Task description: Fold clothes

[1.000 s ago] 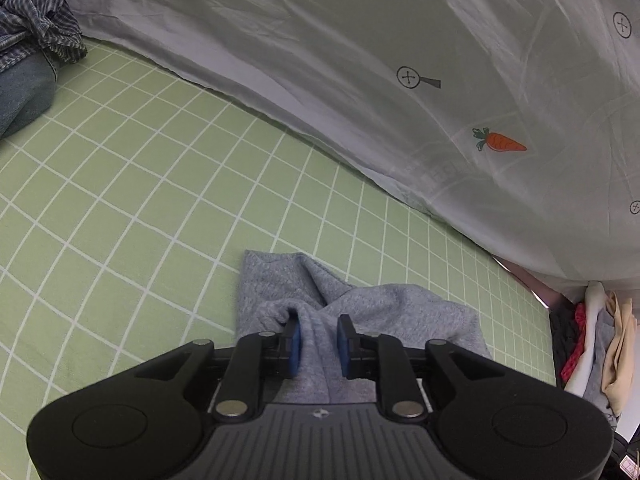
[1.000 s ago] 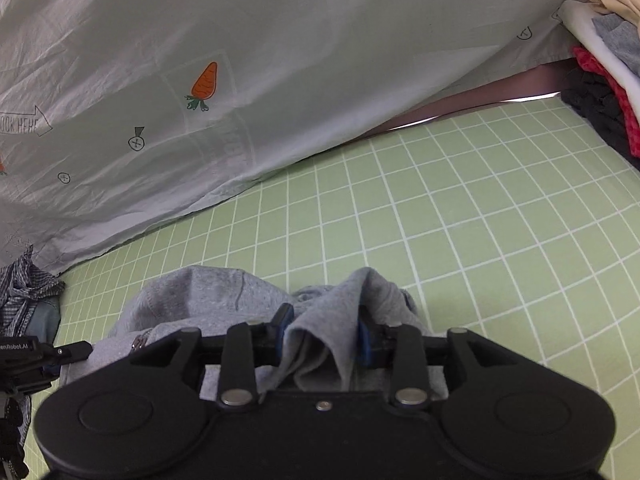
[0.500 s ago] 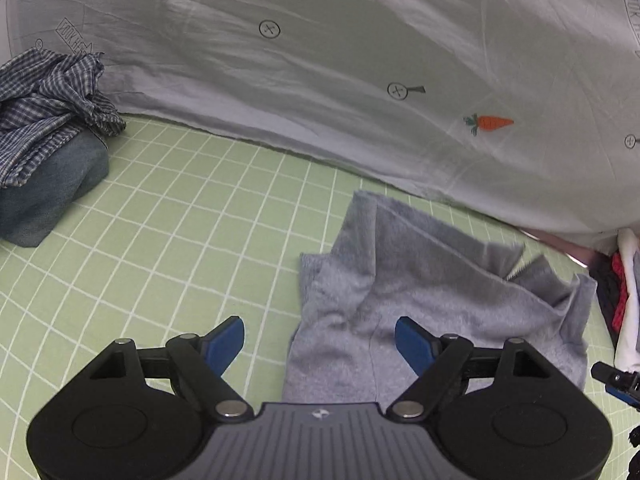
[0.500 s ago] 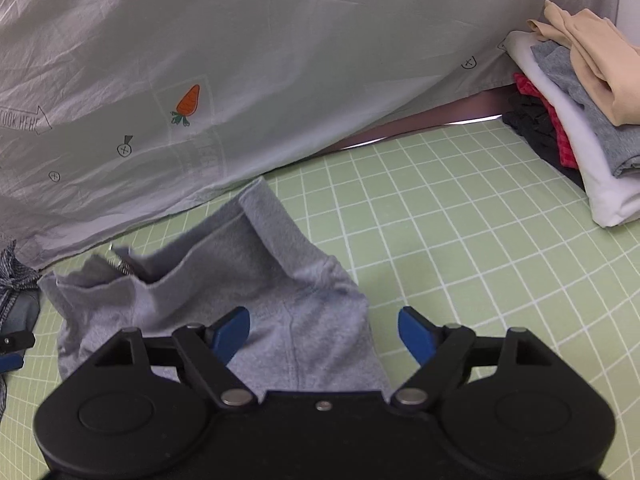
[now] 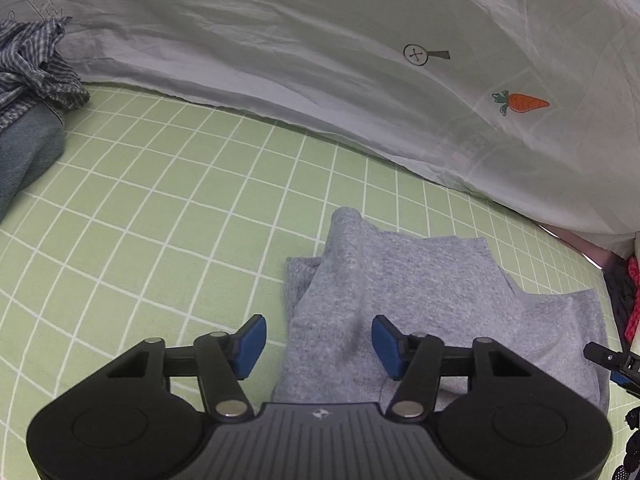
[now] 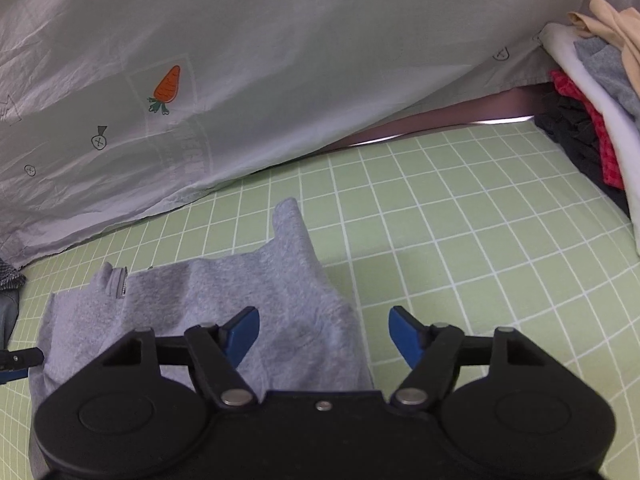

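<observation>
A grey fleece garment [image 5: 420,292] lies loosely folded on the green checked sheet [image 5: 160,220]. It also shows in the right wrist view [image 6: 240,296], with a zipper end at its far left corner. My left gripper [image 5: 318,344] is open over the garment's near left edge, holding nothing. My right gripper [image 6: 324,336] is open over the garment's near right edge, holding nothing. The tip of the other gripper shows at the right edge of the left wrist view [image 5: 612,360].
A white sheet with carrot prints [image 5: 400,60] hangs along the back. A checked shirt on blue jeans [image 5: 28,92] lies at the far left. A stack of folded clothes [image 6: 600,92] stands at the far right.
One second ago both grippers were shut on the grey garment. They have opened and let it go, and it now lies on the sheet. Both grippers have drawn back slightly.
</observation>
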The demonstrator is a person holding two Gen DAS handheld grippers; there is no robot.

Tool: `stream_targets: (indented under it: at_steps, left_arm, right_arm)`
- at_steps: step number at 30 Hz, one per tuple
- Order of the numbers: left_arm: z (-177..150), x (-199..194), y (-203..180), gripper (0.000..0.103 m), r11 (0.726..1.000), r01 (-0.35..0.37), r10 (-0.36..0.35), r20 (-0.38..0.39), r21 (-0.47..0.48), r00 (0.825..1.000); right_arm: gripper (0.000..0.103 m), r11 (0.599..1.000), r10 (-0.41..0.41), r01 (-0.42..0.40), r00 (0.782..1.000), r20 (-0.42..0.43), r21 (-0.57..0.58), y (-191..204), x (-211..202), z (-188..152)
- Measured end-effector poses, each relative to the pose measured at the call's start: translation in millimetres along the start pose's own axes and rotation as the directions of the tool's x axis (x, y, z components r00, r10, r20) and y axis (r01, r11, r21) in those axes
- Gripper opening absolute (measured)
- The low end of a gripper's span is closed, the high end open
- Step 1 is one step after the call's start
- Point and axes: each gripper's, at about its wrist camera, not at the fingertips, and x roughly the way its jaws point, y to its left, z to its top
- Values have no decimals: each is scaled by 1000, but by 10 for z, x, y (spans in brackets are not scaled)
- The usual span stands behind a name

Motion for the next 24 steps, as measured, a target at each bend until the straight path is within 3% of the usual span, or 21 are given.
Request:
stream_targets:
  at_steps: [1,2,3,6,10,11,13,14,15,16,17,18,19,20,21,24]
  left_arm:
    - [23,56,10,37,1000,14,-14,-7,-9,1000]
    - [46,113,20,19,999,28,-28,-14,-19,1000]
    - [62,148,30,7,999,44,-44,-15,-31,999]
    - [91,-21,87,7,993,86,-82,52,-84,995]
    - [128,-168,209,7,974,127,-106,124,-185,987]
    - [133,-165,235,8,969,130,-104,132,-208,986]
    - [143,-160,286,17,958,135,-99,148,-254,984]
    - [145,-146,288,21,958,118,-83,143,-260,986]
    - [142,-110,243,23,972,61,-36,112,-227,993]
    - [135,-89,202,28,981,16,1,87,-194,996]
    - [114,-108,180,48,986,2,11,76,-167,997]
    - [80,-141,171,75,989,5,6,70,-148,998]
    - [44,-162,155,85,991,8,0,65,-130,998]
    - [5,-170,147,89,994,8,-2,51,-108,999]
    - [-34,-178,140,89,996,8,-4,37,-86,999]
    - [-164,-170,117,89,999,1,-1,-13,-34,1000]
  right_arm:
    - [53,1000,21,-21,1000,-14,18,-28,63,20]
    - [43,999,41,-40,999,-25,35,-53,115,38]
    - [29,997,61,-60,998,-28,51,-69,137,53]
    - [11,986,142,-143,990,15,85,-173,77,85]
    - [8,896,289,-327,943,164,301,-629,-127,117]
    - [8,886,292,-334,941,173,323,-676,-125,120]
    - [8,911,254,-284,957,138,300,-625,-56,130]
    - [15,928,219,-241,970,109,283,-561,-3,135]
    - [31,943,184,-200,979,83,266,-499,40,139]
    - [40,954,152,-162,987,60,251,-440,61,141]
    - [58,963,125,-132,991,45,235,-388,68,139]
    - [70,968,116,-123,992,46,218,-354,38,124]
    - [76,973,107,-114,993,47,201,-321,8,109]
    - [85,977,100,-106,994,45,186,-295,-19,88]
    - [88,979,97,-101,995,34,175,-291,-38,48]
    - [89,985,87,-81,996,-31,151,-309,-30,-100]
